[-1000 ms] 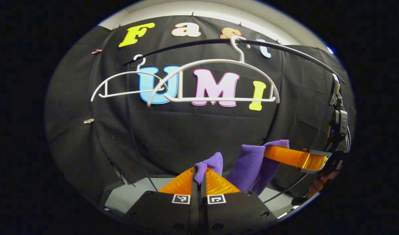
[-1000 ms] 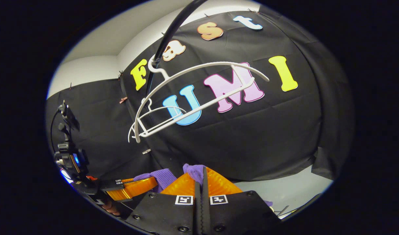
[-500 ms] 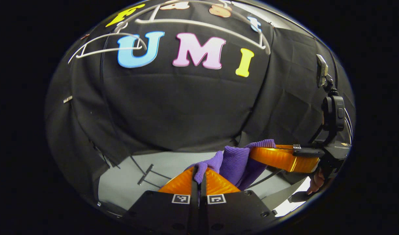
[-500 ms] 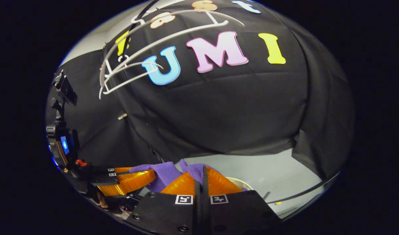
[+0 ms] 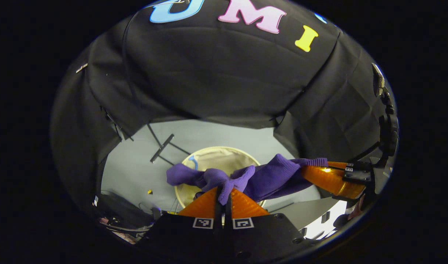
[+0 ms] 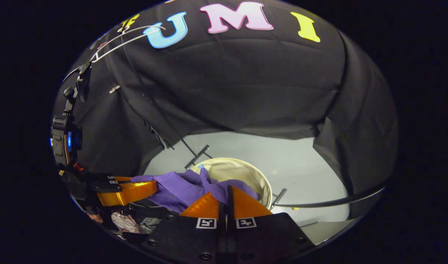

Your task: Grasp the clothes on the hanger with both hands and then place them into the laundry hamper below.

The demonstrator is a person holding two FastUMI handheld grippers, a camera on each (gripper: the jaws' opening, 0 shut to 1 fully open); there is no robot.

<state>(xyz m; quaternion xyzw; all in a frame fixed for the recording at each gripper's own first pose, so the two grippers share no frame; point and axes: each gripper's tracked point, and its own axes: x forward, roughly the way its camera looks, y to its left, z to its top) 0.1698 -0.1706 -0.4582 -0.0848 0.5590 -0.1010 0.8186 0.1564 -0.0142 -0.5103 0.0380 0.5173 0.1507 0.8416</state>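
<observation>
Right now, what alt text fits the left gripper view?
The left gripper, fingers shut on a purple garment, holds it over a round cream laundry hamper on the grey floor. The right gripper pinches the garment's far end at the right.

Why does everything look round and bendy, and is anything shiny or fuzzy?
Left gripper view: the fisheye lens bows the wall's edges; the purple cloth and cream hamper look sharp, and a bright glint sits on the other hand-held gripper's orange finger. Right gripper view: the same bending curves the white hanger; the floor is evenly lit, without hard shadows.
</observation>
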